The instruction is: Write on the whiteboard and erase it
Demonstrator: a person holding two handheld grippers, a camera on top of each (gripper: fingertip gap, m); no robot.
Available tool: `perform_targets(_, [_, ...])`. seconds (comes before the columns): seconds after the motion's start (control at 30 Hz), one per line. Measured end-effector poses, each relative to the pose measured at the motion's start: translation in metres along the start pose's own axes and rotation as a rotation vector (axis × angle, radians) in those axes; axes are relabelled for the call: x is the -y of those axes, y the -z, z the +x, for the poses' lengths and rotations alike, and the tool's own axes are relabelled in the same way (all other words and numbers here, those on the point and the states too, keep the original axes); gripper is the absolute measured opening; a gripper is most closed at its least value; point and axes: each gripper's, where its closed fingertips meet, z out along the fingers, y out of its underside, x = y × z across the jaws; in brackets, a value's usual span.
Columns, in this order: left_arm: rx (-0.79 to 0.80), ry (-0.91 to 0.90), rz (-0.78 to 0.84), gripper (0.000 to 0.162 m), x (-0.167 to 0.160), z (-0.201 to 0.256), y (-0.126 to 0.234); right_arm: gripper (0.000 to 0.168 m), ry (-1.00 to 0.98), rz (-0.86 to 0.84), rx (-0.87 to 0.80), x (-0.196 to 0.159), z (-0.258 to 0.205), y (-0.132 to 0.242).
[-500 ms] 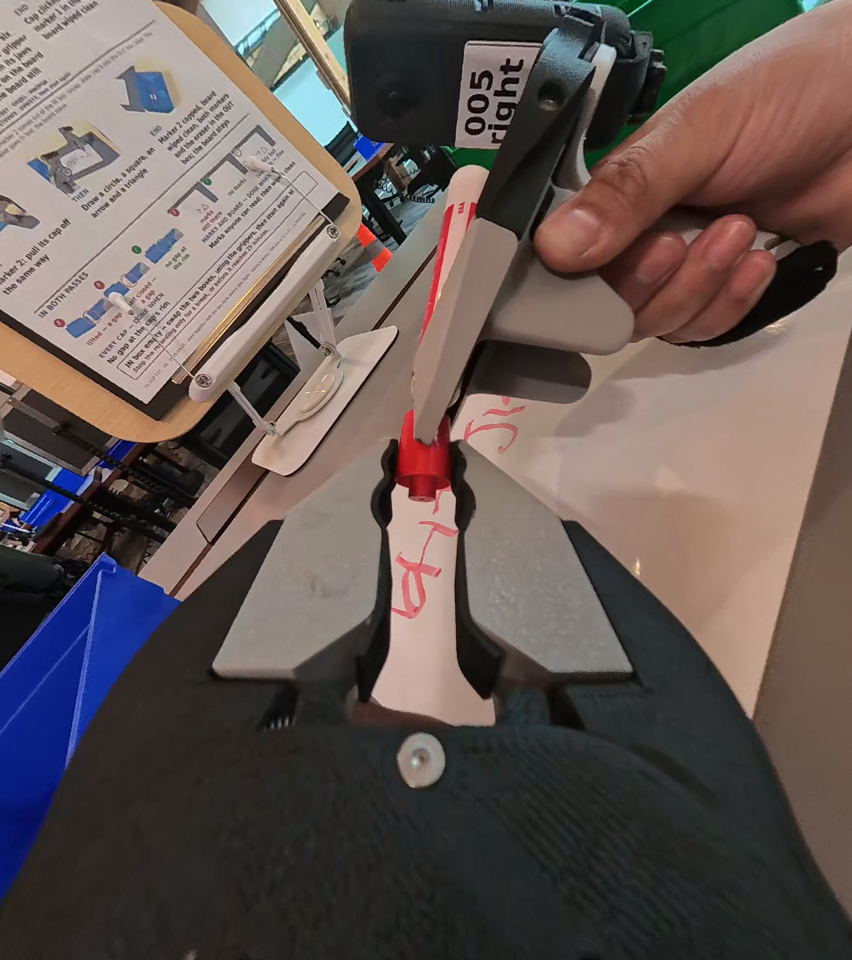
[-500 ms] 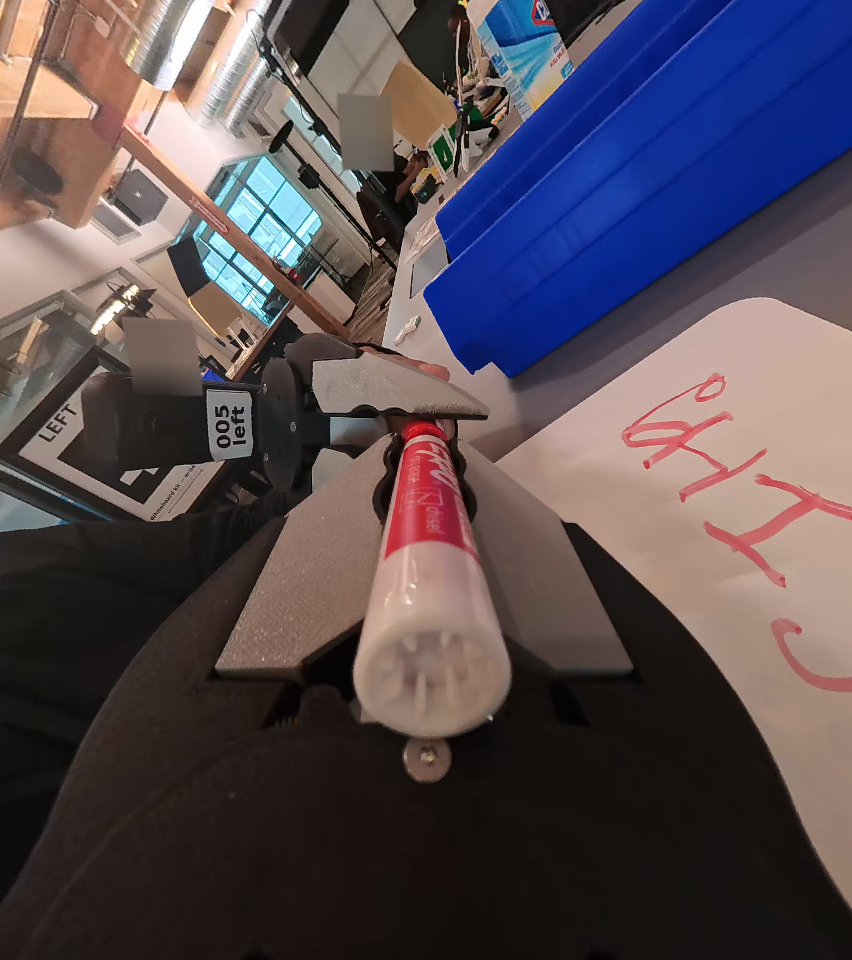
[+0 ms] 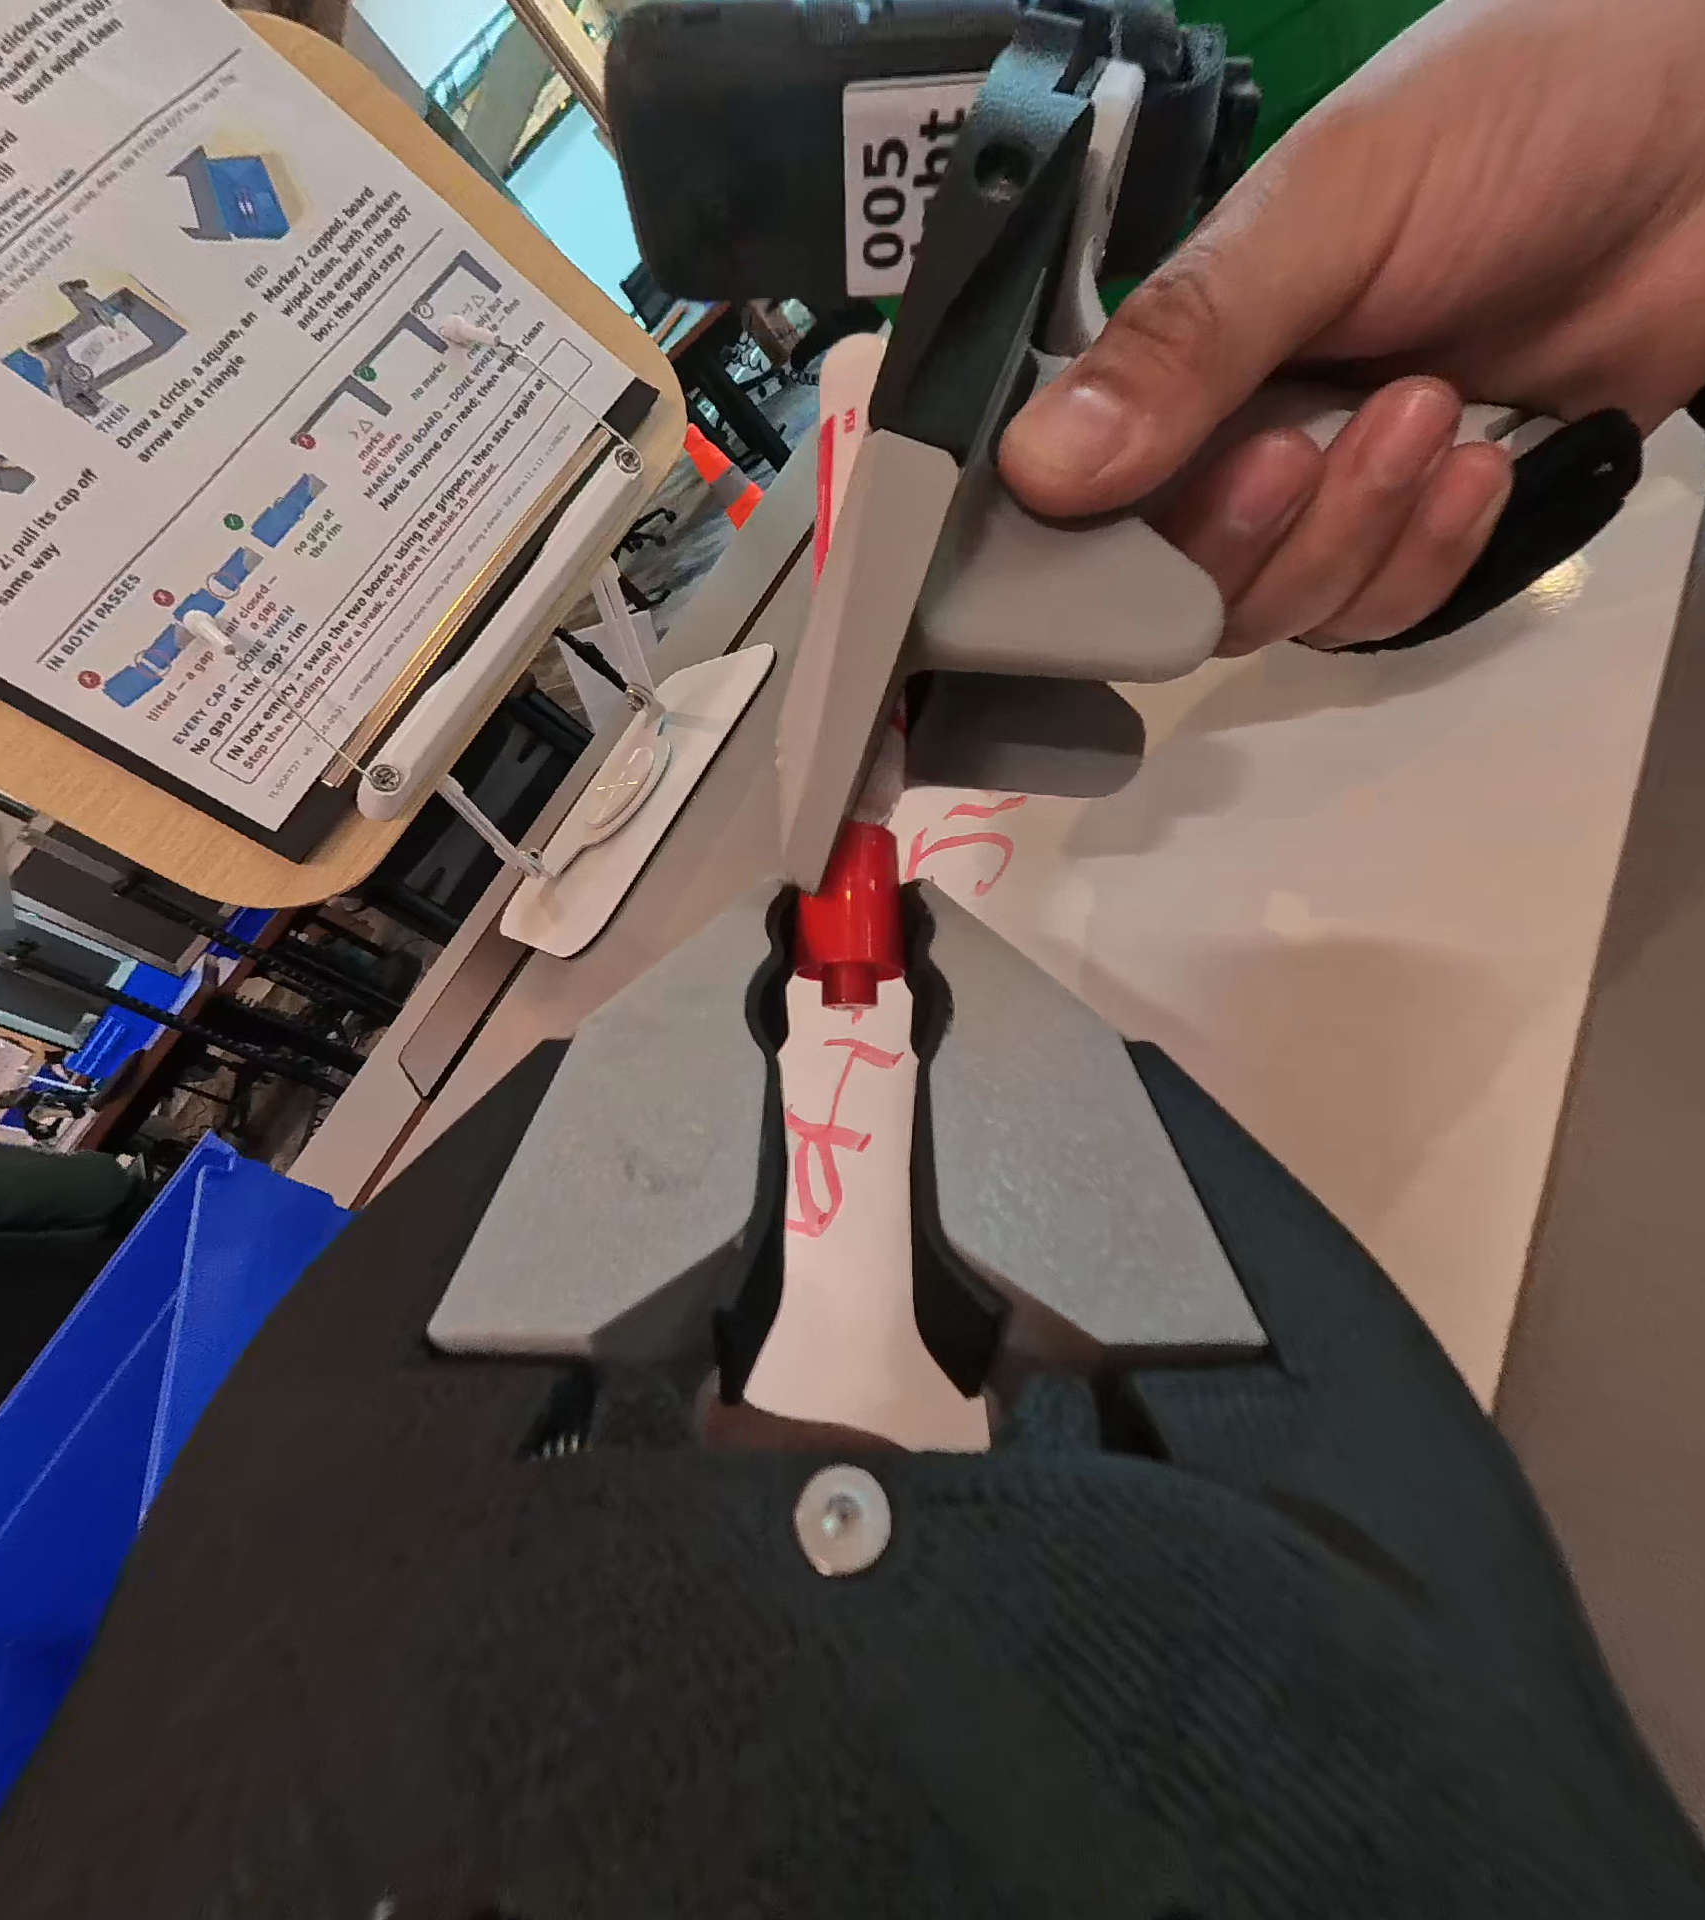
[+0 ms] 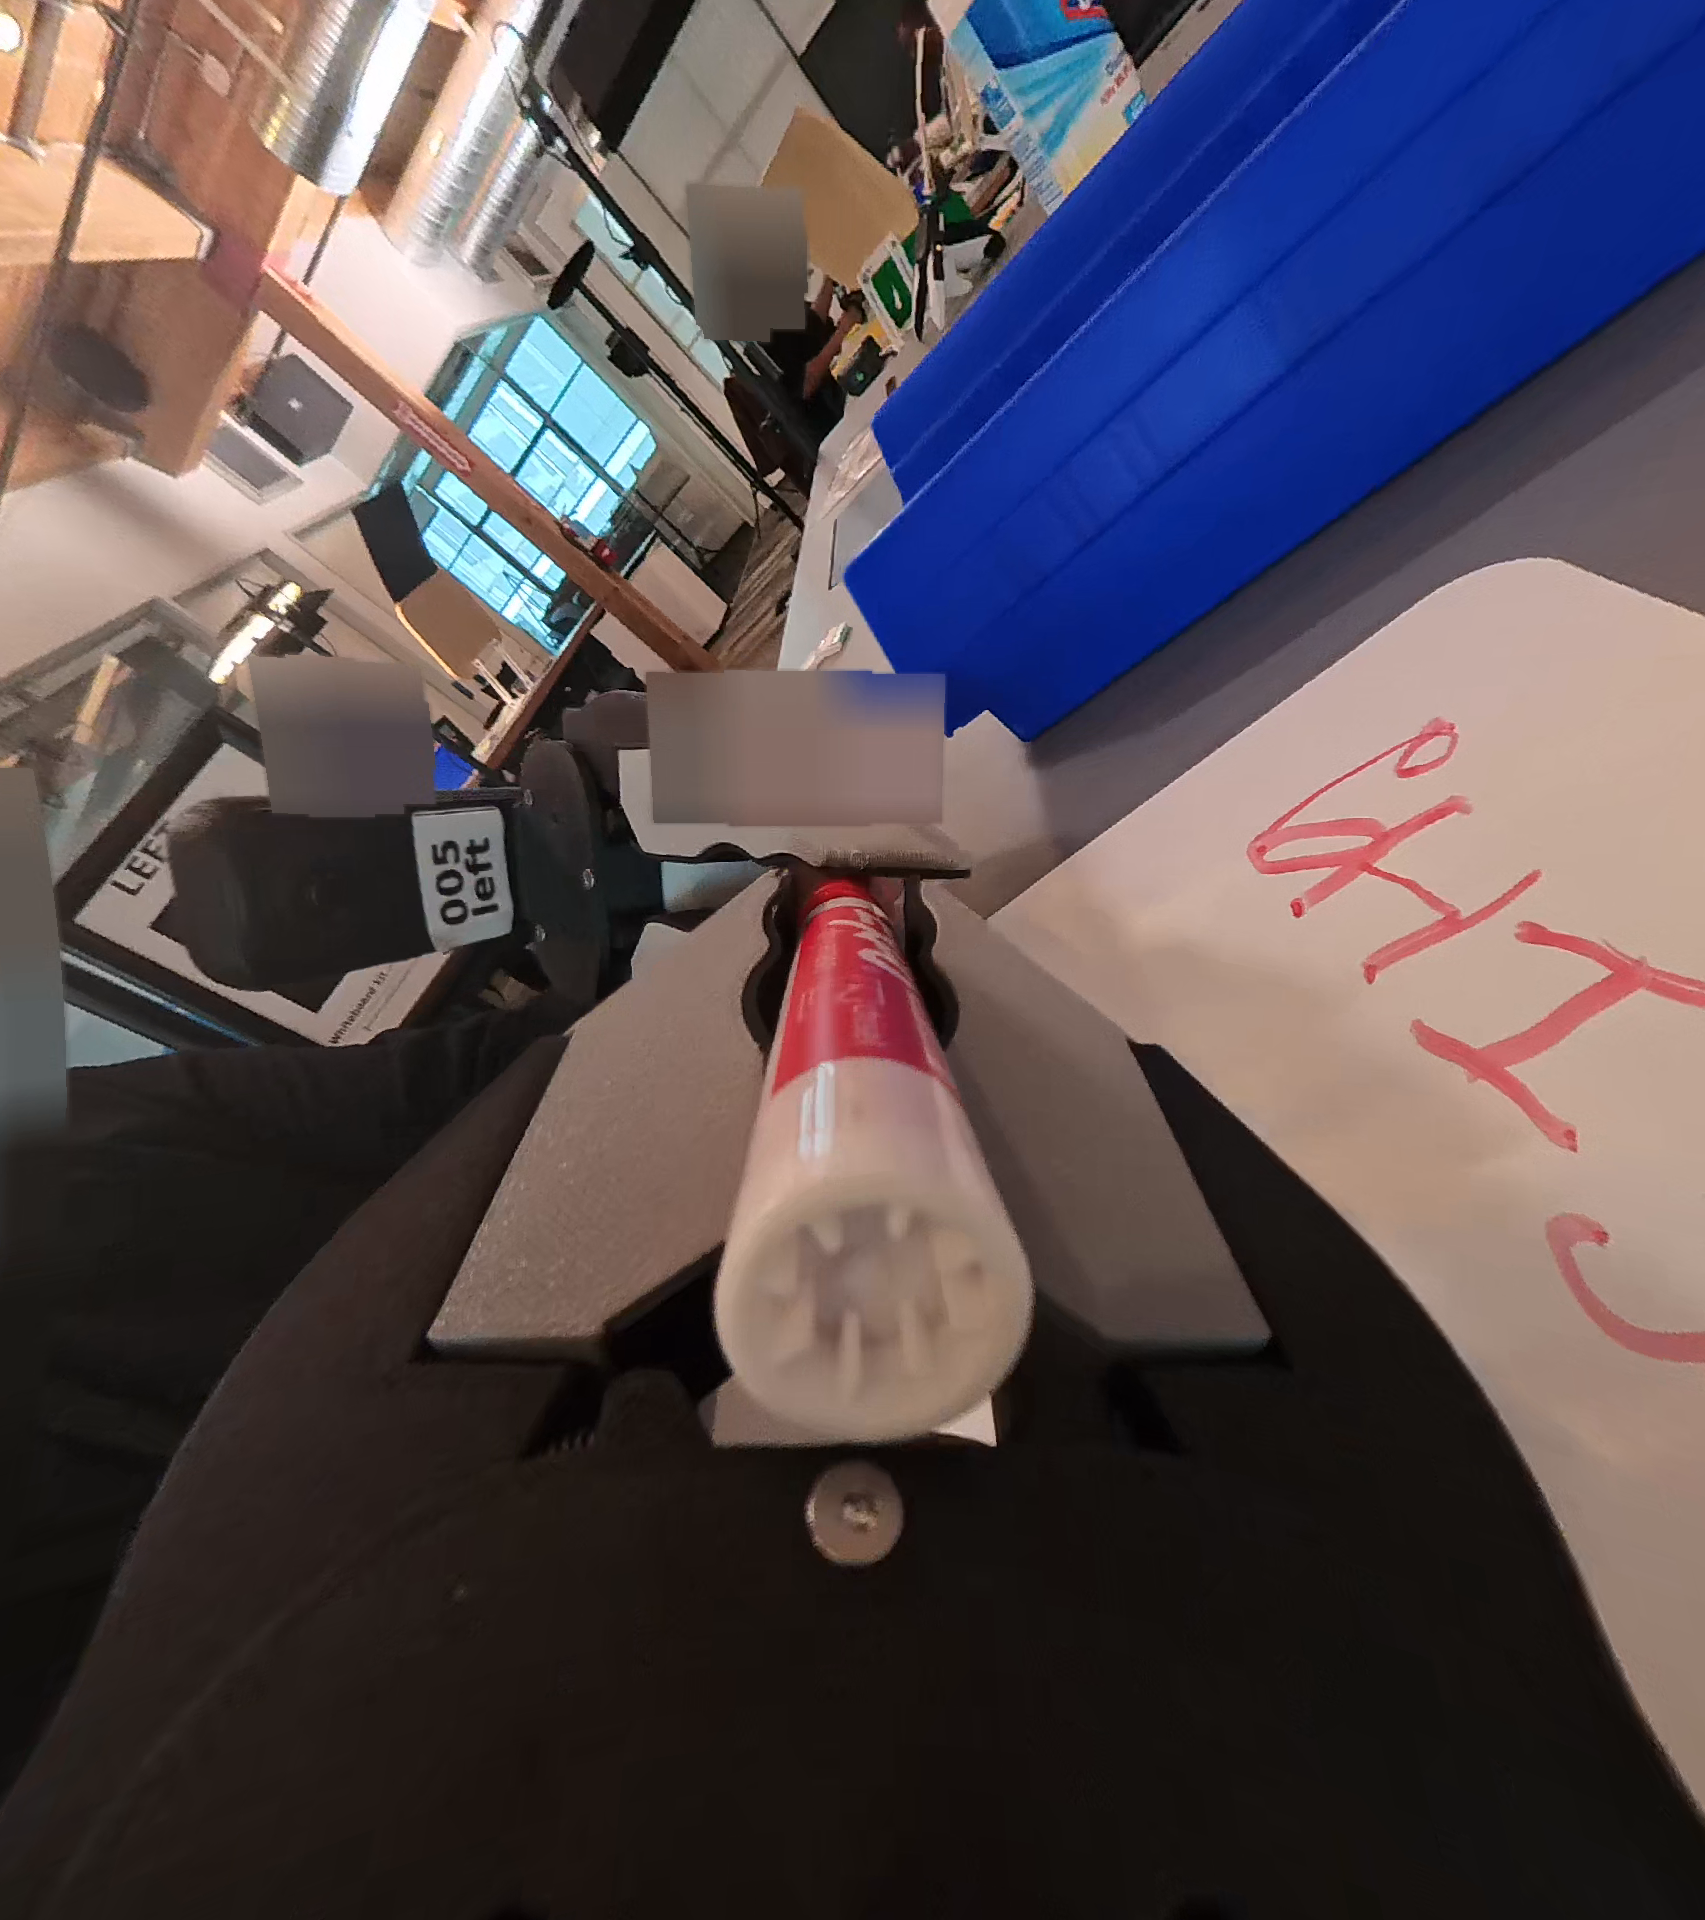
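Note:
My left gripper [image 3: 848,904] is shut on the red cap [image 3: 846,925] at its fingertips. My right gripper [image 4: 853,894] is shut on the white marker with a red label [image 4: 858,1049], butt end toward its camera. In the left wrist view the right gripper [image 3: 869,810] comes down from above, held by a person's hand [image 3: 1347,364], and the marker's front end meets the cap. Both are held above the whiteboard [image 3: 1295,1039], which bears red writing [image 4: 1450,966].
A blue bin [image 3: 48,1507] lies at my left in the left wrist view. Two blue bins [image 4: 1347,364] stand beyond the whiteboard [image 4: 1450,1558] on the grey table. An instruction sheet on a wooden stand [image 3: 204,416] stands at the upper left. My left and right fingertips are right by each other.
The two grippers stay joined at the cap. The cap sits slightly deeper between the left fingertips, and the right gripper looks a little closer.

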Motion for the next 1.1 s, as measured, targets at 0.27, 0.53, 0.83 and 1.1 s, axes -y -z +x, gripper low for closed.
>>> perform_targets(0.27, [0.056,0.022,-0.028,0.017,-0.005,-0.011,-0.001,0.018,0.070,0.074,-0.083,0.010,0.004,-0.005])
perform_targets(0.53, [0.066,0.003,-0.039,0.017,-0.006,-0.010,-0.002,0.021,0.088,0.068,-0.108,0.010,0.006,-0.004])
perform_targets(0.83, [0.105,-0.023,-0.032,0.017,-0.003,-0.014,-0.001,0.020,0.199,0.080,-0.155,0.013,0.003,-0.003])
perform_targets(1.1, [0.163,-0.068,0.022,0.017,0.009,-0.019,0.003,0.015,0.218,0.108,-0.092,0.017,-0.010,-0.002])
